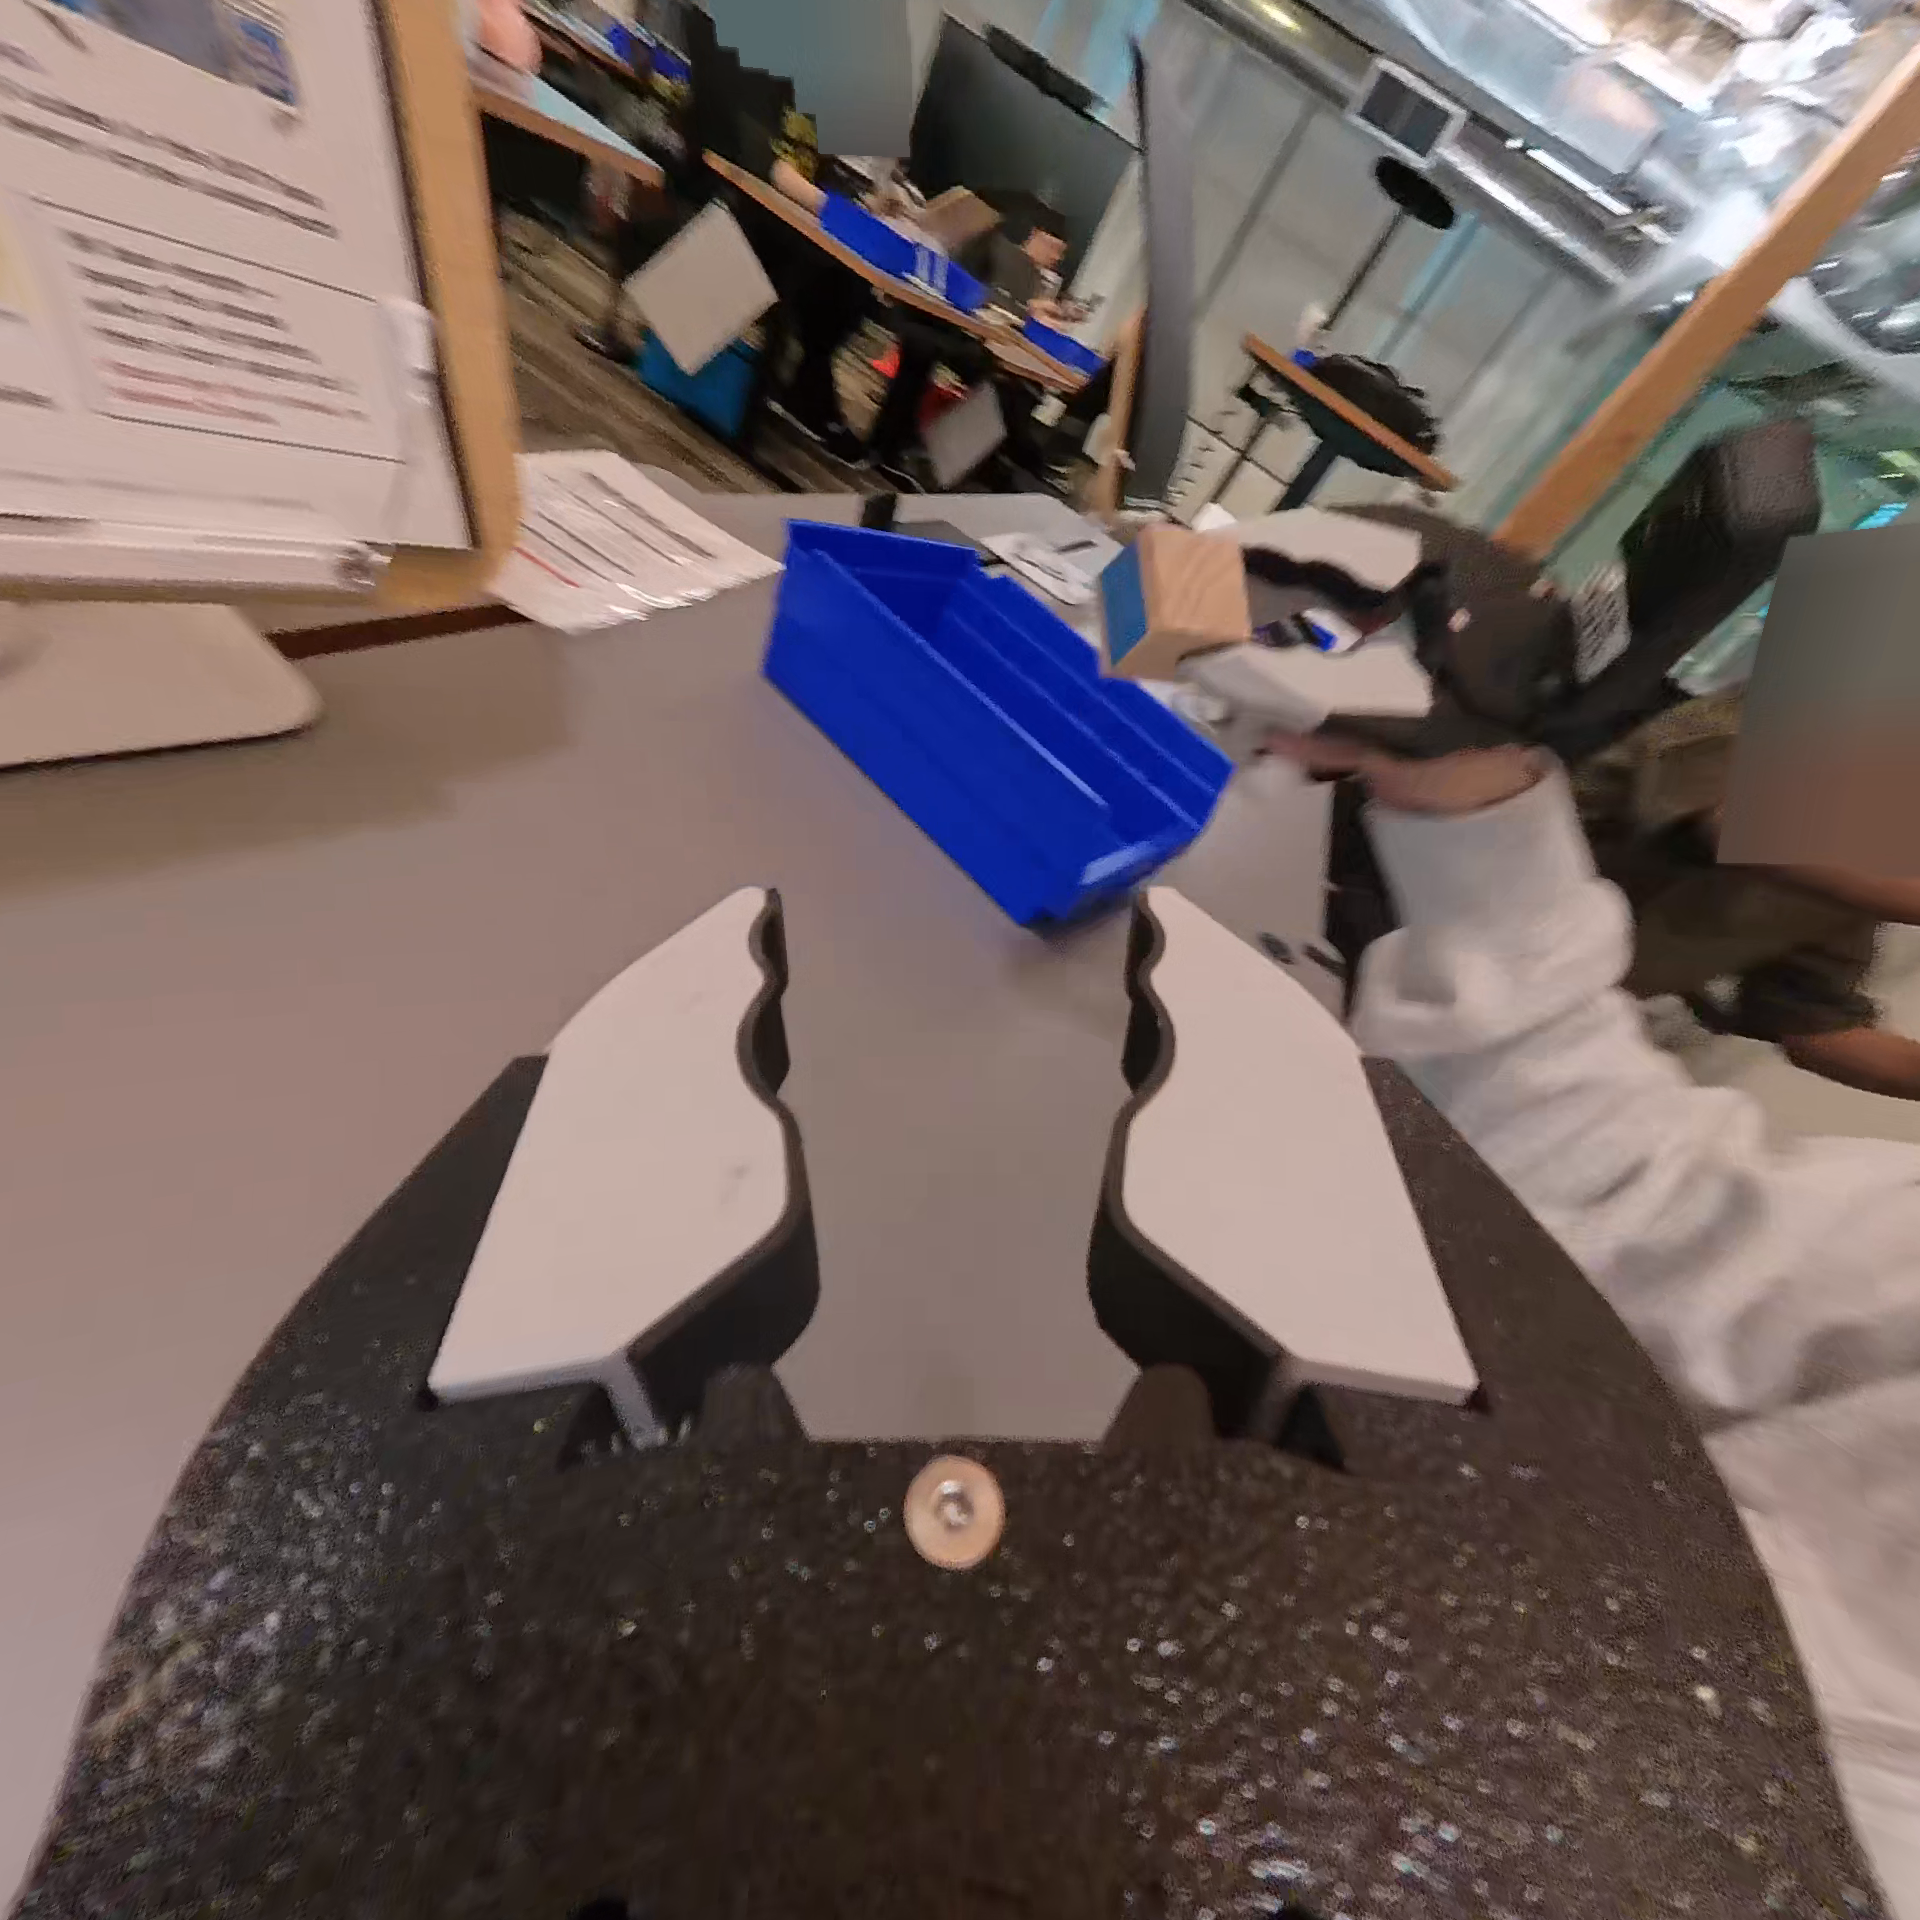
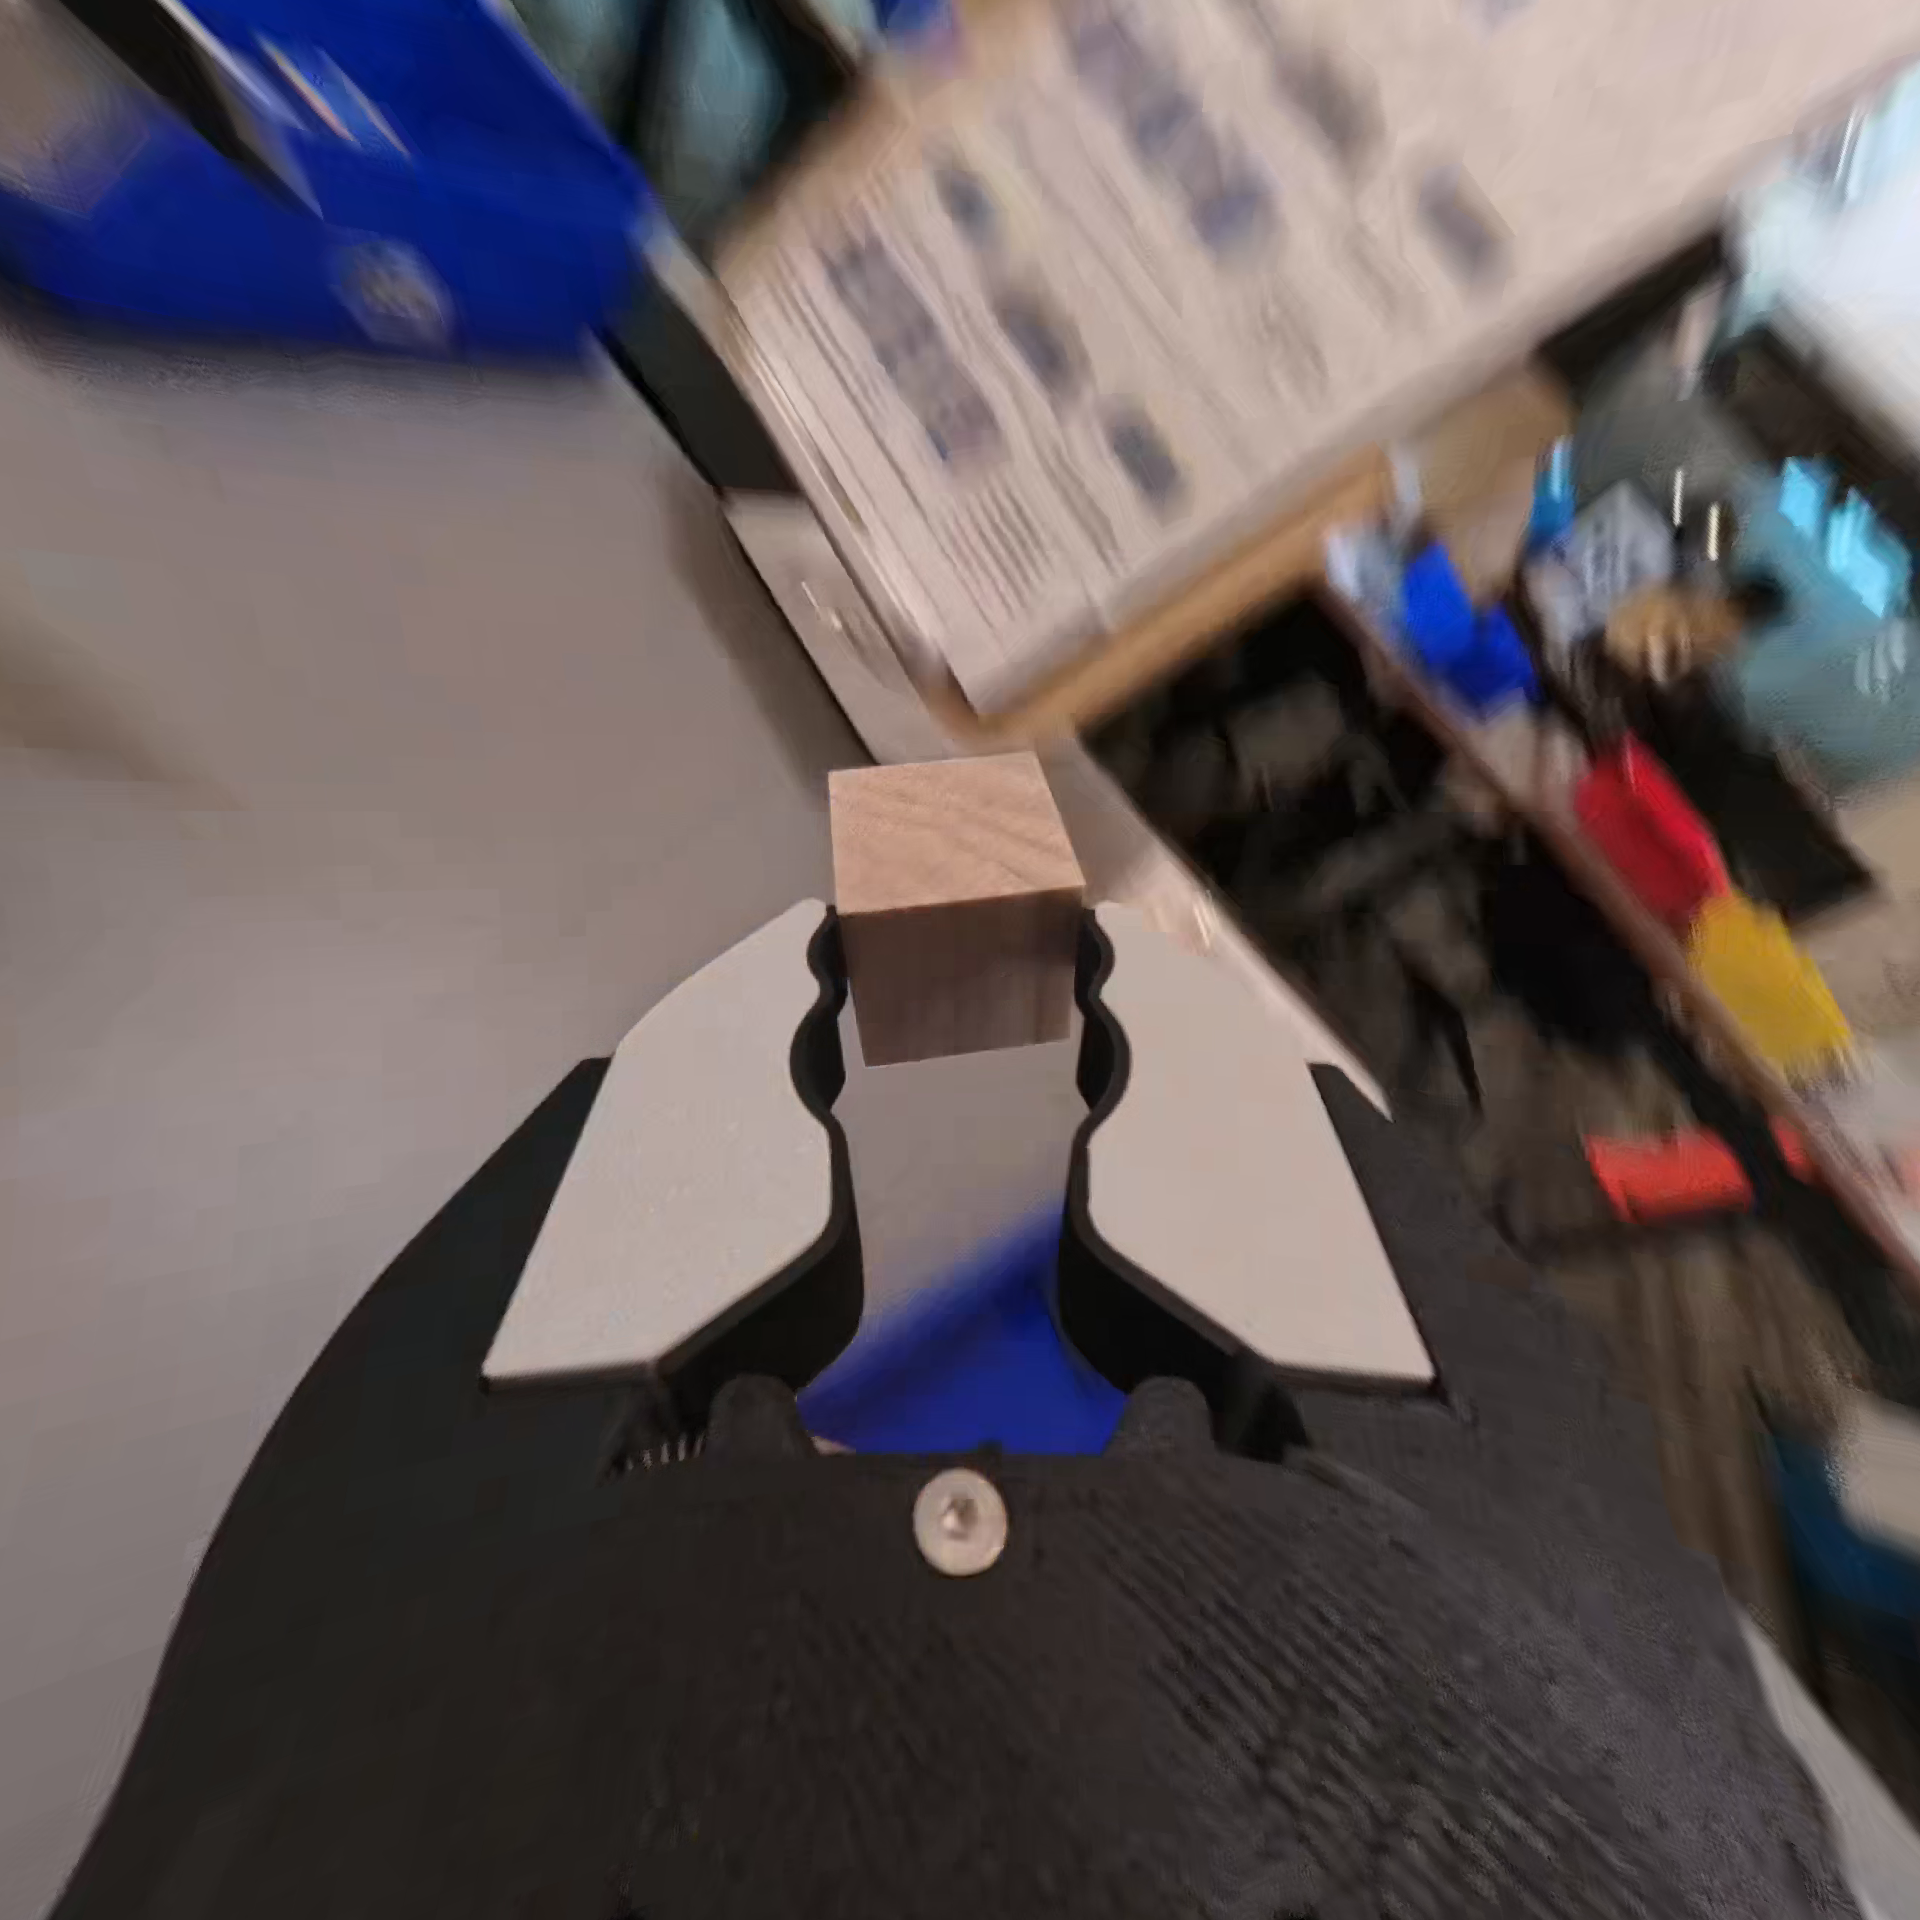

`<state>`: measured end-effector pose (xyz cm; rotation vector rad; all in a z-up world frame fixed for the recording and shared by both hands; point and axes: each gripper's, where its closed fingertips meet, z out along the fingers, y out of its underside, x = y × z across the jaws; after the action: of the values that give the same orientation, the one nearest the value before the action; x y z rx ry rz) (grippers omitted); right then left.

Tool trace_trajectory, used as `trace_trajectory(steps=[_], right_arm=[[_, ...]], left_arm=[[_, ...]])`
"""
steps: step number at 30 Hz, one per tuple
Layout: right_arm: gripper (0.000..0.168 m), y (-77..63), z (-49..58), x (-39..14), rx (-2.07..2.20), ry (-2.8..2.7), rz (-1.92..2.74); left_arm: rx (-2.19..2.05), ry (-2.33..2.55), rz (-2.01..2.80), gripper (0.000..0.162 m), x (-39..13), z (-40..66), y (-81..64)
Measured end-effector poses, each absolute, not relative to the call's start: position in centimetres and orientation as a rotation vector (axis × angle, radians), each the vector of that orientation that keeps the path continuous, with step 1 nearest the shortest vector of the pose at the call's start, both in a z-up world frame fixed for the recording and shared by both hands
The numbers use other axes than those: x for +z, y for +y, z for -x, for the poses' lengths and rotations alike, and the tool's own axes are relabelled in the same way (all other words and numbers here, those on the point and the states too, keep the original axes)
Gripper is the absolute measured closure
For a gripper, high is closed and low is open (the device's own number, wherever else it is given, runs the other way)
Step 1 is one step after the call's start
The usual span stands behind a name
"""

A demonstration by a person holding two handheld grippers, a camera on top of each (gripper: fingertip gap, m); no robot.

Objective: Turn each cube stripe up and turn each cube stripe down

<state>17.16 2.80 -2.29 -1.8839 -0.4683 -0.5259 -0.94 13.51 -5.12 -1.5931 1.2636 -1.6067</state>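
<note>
A wooden cube (image 2: 956, 914) is gripped at the tips of the right tool (image 2: 958, 971), raised off the bench (image 1: 312, 935) — its blue face (image 1: 1124, 611) turned sideways. The left tool (image 1: 954, 997) is spread and empty, the blue bin (image 1: 935, 717) lying just ahead of it. The turn is judged midway — no other cubes are seen.

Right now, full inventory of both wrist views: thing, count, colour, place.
cube: 1, plain wood with one blue face seen from the left wrist view, held in the air above the table's right side
bin: 1, blue, open top, no contents in view, lying aslant on the table
table: 1, grey, under both grippers
board with papers: 1, white sheets in a wood frame, far left on the table
loose sheets: a few, white, behind the bin
background desks, bins, people: blurred, count unclear
sleeve: 1, white, on the arm at right
left gripper: 1, grey fingers on a black body, open, holding nothing, above the table
right gripper: 1, same build, closed on the cube
</note>
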Motion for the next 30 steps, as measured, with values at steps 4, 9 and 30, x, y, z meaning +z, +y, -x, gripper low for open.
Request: trace_trajectory(steps=[4, 9, 30], right_arm=[[0.125, -3.5, -30.4, -6.4, -0.659, -0.149, 2.462], [0.125, -6.0, -37.2, -10.9, -0.347, 0.332, 2.754], [0.124, -5.7, -41.2, -20.6, -0.063, 0.791, 3.127]], left_arm=[[-1.595, 1.212, 1.57, 0.101, -6.9, 0.9, 14.5], [-1.574, 1.261, 1.624, 0.101, -9.2, 0.0, 14.7], [-1.423, 1.346, 1.619, 0.104, -11.8, -0.5, 15.3]])
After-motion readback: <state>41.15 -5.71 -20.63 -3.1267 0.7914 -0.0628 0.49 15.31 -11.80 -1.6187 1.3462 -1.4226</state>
